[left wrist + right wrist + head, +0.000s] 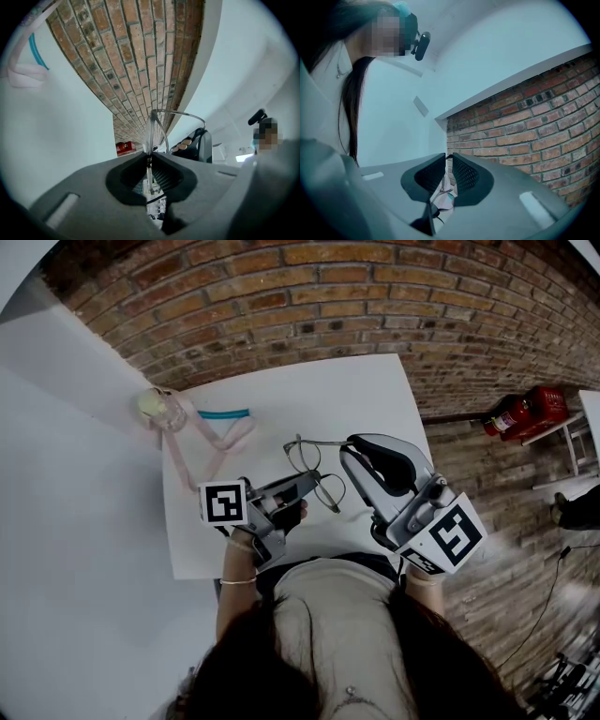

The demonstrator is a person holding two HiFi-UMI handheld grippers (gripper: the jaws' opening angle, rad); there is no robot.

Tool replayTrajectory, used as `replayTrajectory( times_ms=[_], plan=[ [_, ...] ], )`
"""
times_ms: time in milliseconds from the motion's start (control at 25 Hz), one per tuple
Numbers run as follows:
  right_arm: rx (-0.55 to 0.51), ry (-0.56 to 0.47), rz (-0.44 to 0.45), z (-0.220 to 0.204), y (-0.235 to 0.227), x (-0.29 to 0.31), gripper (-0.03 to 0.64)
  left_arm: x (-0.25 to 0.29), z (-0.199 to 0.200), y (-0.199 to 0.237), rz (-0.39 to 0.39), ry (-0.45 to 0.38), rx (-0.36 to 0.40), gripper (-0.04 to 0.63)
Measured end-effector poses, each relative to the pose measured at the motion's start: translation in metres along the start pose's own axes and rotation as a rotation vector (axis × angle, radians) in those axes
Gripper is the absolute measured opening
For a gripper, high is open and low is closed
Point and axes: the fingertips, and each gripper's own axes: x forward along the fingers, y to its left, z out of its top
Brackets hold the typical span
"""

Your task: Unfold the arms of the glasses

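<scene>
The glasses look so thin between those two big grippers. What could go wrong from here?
1. The left gripper is clamped on the wire-framed glasses right at a lens. Too hard a squeeze or a twist could bend the rim or stress the lens.
2. The right gripper seems to pinch the thin arm only at its tips, so the arm may slip out.
3. The glasses are held in the air above the table, so a slip could drop them.
</scene>
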Motion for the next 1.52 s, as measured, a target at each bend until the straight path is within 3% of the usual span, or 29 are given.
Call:
replayTrajectory(
  times_ms=[600,1200,1520],
  plan=[
    [-0.001,0.005,0.012,-0.002,0.002,0.000,0.046,-0.005,0.008,-0.004,-0.025,-0.032,-0.006,0.033],
    [0.001,-0.015,-0.014,0.002,-0.003,-0.002,0.046,0.000,-0.004,0.004,0.019,0.018,-0.003,0.032],
    [0.013,-0.034,0.001,0.005,-0.001,-0.004,0.054,-0.004,0.004,-0.004,-0.058,-0.030,-0.036,0.032]
  ],
)
